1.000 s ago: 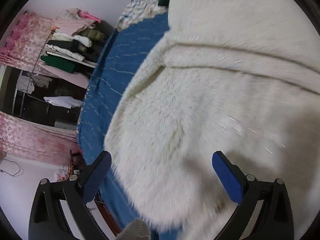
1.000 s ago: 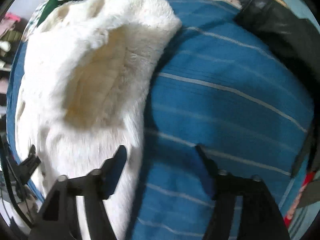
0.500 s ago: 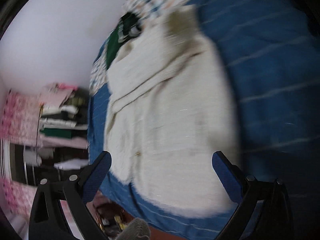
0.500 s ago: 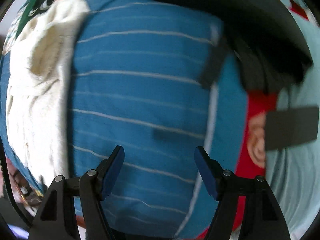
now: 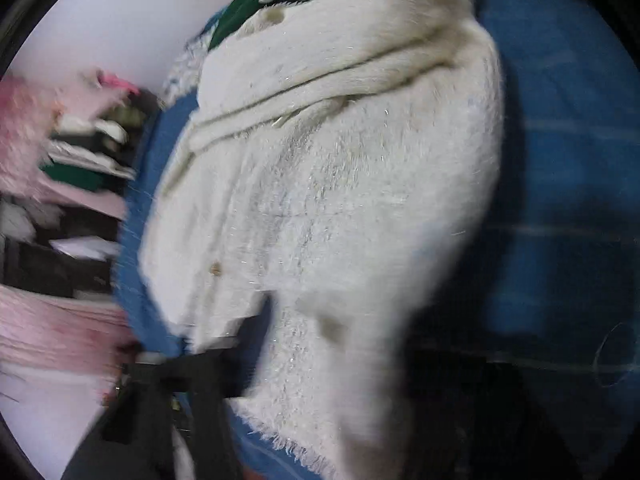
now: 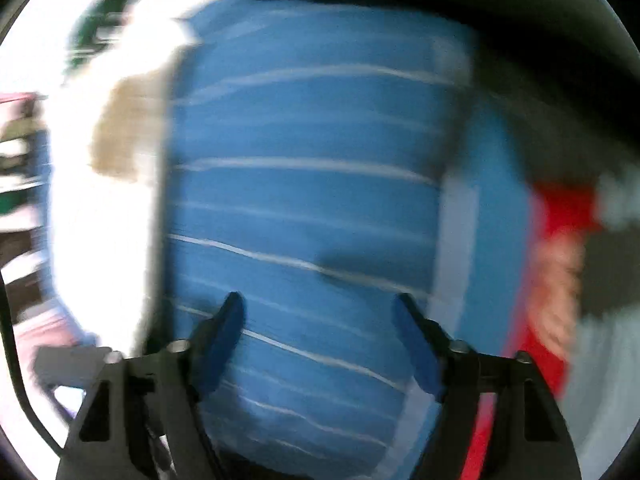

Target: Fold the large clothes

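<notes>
Cream sweater lies on bed, partly folded; right gripper fingers wide, empty; left gripper prob. pinching hem, too blurred.

Heavy motion blur, fisheye edge vignetting, blown-out whites, dim right side

A home bedroom: blue striped bedspread (white lines), shelves of folded clothes.

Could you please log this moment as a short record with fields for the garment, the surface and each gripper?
garment: fluffy cream sweater, lying on the bed, partly folded
surface: blue striped bedspread
left gripper: blurred at the sweater's lower edge, state unclear
right gripper: open, empty, over bare bedspread
other: green garment beyond the sweater
</notes>
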`<state>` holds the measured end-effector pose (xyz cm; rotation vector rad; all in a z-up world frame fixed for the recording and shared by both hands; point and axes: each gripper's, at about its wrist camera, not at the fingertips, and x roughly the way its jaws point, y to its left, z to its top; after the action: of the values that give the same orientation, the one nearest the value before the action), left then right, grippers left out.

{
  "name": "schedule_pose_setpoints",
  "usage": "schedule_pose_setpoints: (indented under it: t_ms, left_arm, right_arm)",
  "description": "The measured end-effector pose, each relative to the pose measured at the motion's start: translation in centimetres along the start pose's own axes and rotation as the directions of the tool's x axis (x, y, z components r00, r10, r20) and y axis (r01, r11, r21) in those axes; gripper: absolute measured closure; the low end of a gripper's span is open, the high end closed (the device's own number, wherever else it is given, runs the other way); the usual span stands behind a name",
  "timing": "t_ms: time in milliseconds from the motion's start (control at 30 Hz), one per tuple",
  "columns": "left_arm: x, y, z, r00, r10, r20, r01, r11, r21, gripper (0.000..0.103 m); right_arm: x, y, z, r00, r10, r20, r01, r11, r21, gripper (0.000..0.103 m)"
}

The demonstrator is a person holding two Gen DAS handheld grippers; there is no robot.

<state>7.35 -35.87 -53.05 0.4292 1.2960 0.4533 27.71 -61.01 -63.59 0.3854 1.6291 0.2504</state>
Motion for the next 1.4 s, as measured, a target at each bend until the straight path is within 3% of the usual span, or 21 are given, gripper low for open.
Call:
schedule_pose_setpoints:
  t_ms: [100,267,333,433,467,533,567,600,633,700,867,1000,1100,1233,1400]
  left_arm:
    - [-1.0,1.4,0.1,0.998,0.0,0.065,0.001,1.0,-0.01,0.093]
    - [-1.9,3.2,0.5,0.996,-0.021,0.084,0.024,0.999,-0.034,0.095]
    - [-1.5,3.9,0.9,0.997,-0.032,0.076,0.035,0.998,-0.044,0.095]
    - [-1.4,5.2,1.3,0.996,-0.051,0.076,0.056,0.997,-0.059,0.095]
    - [-1.5,5.5,1.4,0.995,-0.058,0.078,0.064,0.996,-0.066,0.095]
    - [-2.0,6.0,1.7,0.994,-0.074,0.082,0.081,0.994,-0.08,0.095]
    - [-1.9,6.7,1.9,0.993,-0.086,0.085,0.094,0.992,-0.089,0.095]
    - [-1.9,7.3,1.9,0.992,-0.097,0.087,0.106,0.989,-0.1,0.095]
    - [-1.9,8.0,2.0,0.99,-0.11,0.088,0.119,0.987,-0.112,0.095]
    - [-1.9,9.7,2.1,0.986,-0.138,0.092,0.149,0.979,-0.136,0.095]
    - [-1.4,16.1,2.4,0.97,-0.219,0.109,0.238,0.948,-0.213,0.095]
    - [0.5,22.6,2.9,0.959,-0.259,0.118,0.282,0.916,-0.285,0.094]
    - [3.4,27.3,3.5,0.962,-0.238,0.131,0.269,0.907,-0.323,0.092]
    - [9.1,32.1,4.2,0.961,-0.253,0.11,0.276,0.883,-0.379,0.088]
    - [17.8,37.0,3.4,0.94,-0.336,0.059,0.318,0.8,-0.509,0.086]
  right_arm:
    - [1.5,3.0,2.5,0.984,0.175,0.028,-0.173,0.982,-0.075,0.012]
    - [5.2,6.8,7.6,0.89,0.455,0.023,-0.455,0.89,-0.031,0.011]
    - [7.6,8.0,9.2,0.853,0.521,0.025,-0.521,0.853,0.013,0.011]
    - [10.2,9.1,11.8,0.815,0.579,0.02,-0.578,0.811,0.094,0.011]
    - [10.6,9.2,12.4,0.814,0.581,0.013,-0.578,0.808,0.117,0.011]
    - [11.6,9.8,13.3,0.822,0.569,-0.001,-0.561,0.81,0.172,0.011]
    - [11.9,10.4,13.0,0.823,0.568,0.005,-0.559,0.808,0.186,0.019]
    - [11.7,10.9,13.2,0.824,0.567,0.016,-0.559,0.807,0.191,0.045]
    - [11.4,11.5,13.4,0.83,0.557,0.016,-0.55,0.814,0.187,0.063]
    - [10.8,13.0,13.6,0.862,0.507,0.013,-0.501,0.848,0.173,0.08]
    - [6.5,18.9,13.0,0.897,0.437,0.064,-0.441,0.894,0.079,0.083]
    - [2.8,27.7,12.8,0.919,0.385,0.084,-0.385,0.923,-0.012,0.084]
    - [2.2,34.5,13.2,0.945,0.318,0.076,-0.314,0.947,-0.067,0.084]
    - [5.1,42.8,15.1,0.976,0.209,0.068,-0.202,0.974,-0.102,0.084]
    - [12.3,51.3,17.2,0.997,0.069,0.019,-0.065,0.987,-0.148,0.082]
